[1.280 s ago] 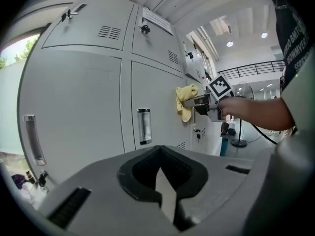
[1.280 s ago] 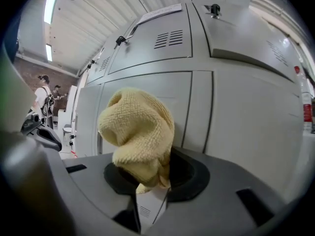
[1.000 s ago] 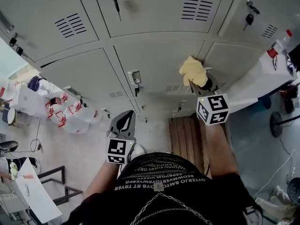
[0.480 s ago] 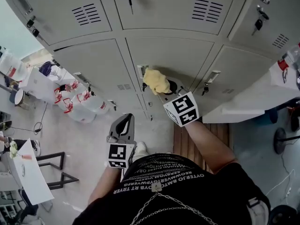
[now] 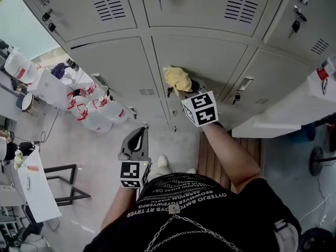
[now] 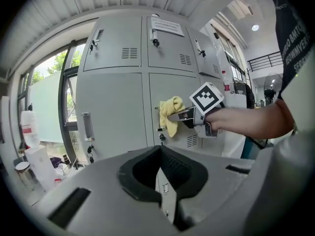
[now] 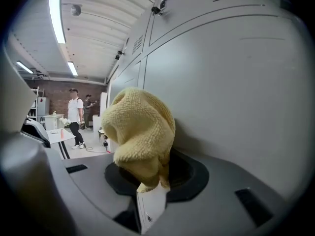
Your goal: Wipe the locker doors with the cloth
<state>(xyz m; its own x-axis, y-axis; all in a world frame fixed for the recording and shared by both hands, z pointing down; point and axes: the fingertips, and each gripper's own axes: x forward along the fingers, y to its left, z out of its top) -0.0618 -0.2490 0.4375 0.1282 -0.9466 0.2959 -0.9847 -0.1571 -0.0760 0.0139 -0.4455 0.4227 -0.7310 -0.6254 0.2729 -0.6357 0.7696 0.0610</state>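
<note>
Closest to you, your left gripper [image 5: 137,139] hangs low by your body with its jaws pressed together and nothing in them, so it cannot help if something slips. Farther out, your right gripper [image 5: 185,90] has its jaws pinched tight on the yellow cloth [image 7: 140,132], but only on a small bottom bit. Most of the cloth puffs out loose above. The cloth sits right up against the grey locker door [image 5: 215,56], near its left edge. If you rub hard, the cloth could pull out and fall to the floor. Just under the cloth is a little lock knob [image 6: 161,137]. The loose cloth could catch on it, or the hard jaw tips could scrape the paint.
</note>
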